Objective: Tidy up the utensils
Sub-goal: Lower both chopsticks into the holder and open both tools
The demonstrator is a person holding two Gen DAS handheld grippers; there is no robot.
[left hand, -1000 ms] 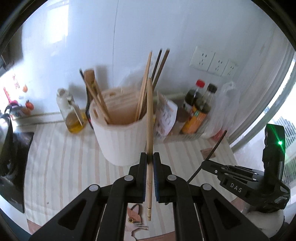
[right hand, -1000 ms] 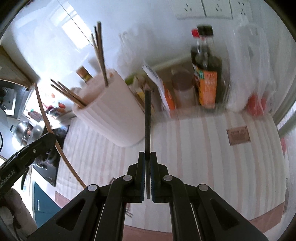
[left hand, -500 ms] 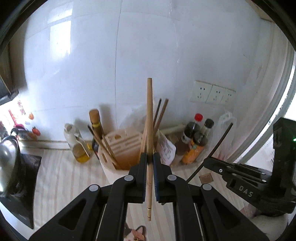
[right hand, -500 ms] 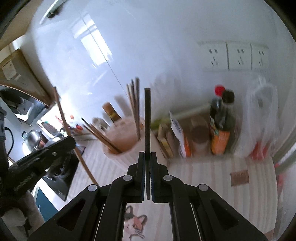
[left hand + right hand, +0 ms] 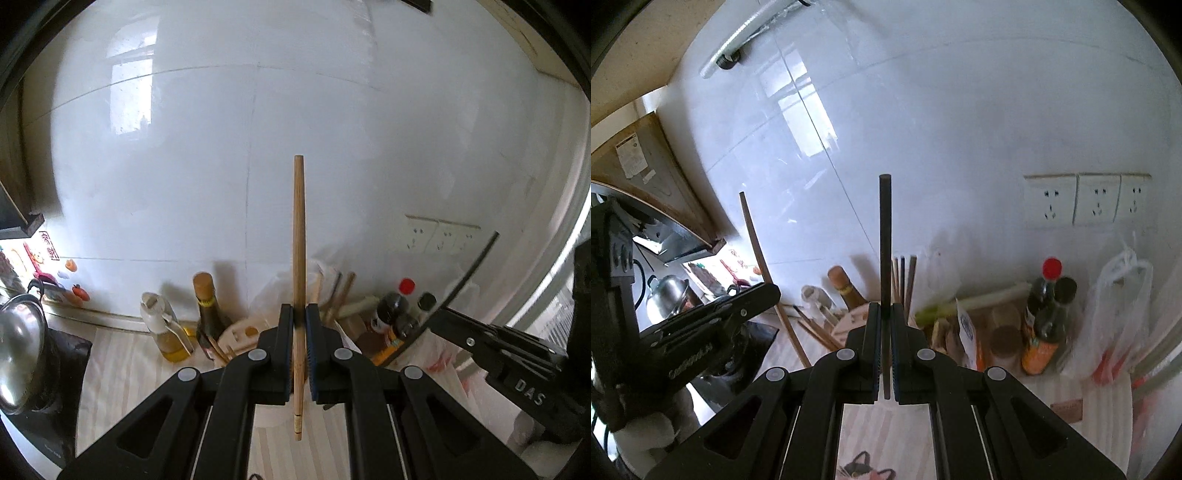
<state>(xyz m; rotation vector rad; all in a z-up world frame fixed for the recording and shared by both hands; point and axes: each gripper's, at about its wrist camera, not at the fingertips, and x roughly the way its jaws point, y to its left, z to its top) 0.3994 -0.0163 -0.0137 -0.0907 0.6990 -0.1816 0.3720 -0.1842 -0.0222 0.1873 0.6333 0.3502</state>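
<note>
white tiled wall (image 5: 258, 147) fills most of both views, bare and wide above the counter (image 5: 122, 369), so the upper part of the scene is open air. low against that wall the striped counter is crowded — the pale utensil holder (image 5: 855, 321) with several chopsticks leaning out of it, an oil bottle (image 5: 168, 328) and a dark corked bottle (image 5: 207, 314) to its left, sauce bottles (image 5: 1047, 317) and a plastic bag (image 5: 1123, 314) to its right under the wall sockets (image 5: 1087, 201). a steel kettle (image 5: 18, 343) sits on a dark stove at the far left edge of the counter. the left gripper (image 5: 300, 354) is clamped tight on a light wooden chopstick (image 5: 299, 240), which stands upright between its jaws with its tip against the wall and its lower end hanging past the pads. the right gripper (image 5: 885, 354) is pressed shut on a dark chopstick (image 5: 885, 240), also upright. both chopsticks are above and in front of the holder, not in it. each gripper shows at the side of the other's view — close beside one another, their sticks apart, the dark one slanting at the right of the left view.
</note>
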